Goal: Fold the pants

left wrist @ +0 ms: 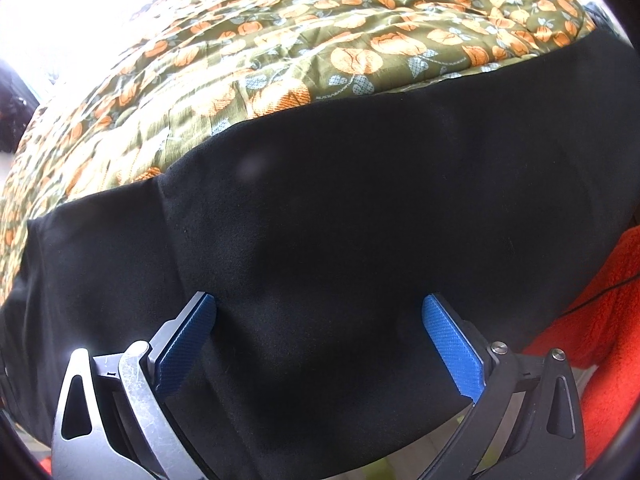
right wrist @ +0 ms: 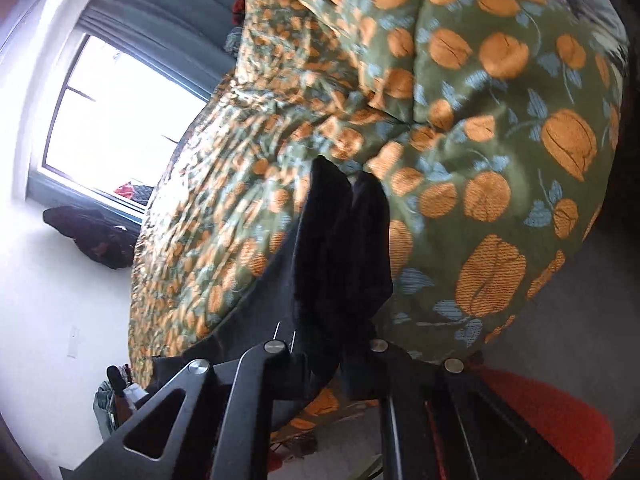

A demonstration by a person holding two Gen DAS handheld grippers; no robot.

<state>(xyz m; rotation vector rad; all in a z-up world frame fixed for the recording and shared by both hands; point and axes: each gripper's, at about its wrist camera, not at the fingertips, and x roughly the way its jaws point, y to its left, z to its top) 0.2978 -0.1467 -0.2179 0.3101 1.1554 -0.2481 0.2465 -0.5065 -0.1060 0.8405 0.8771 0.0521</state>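
Note:
Black pants (left wrist: 340, 216) lie spread flat across the near edge of a bed, filling most of the left wrist view. My left gripper (left wrist: 319, 312) is open, its blue pads (left wrist: 452, 352) wide apart just above the cloth, holding nothing. In the right wrist view my right gripper (right wrist: 340, 320) is shut on a bunched end of the black pants (right wrist: 340, 240), which stands up between the jaws and hides the fingertips. The view is tilted and lifted above the bed.
The bed has an olive bedspread with orange flowers (left wrist: 320, 40), rumpled in the right wrist view (right wrist: 480, 120). An orange fuzzy fabric (left wrist: 600, 320) lies at the bed's near right. A bright window (right wrist: 120, 120) and a white wall stand at left.

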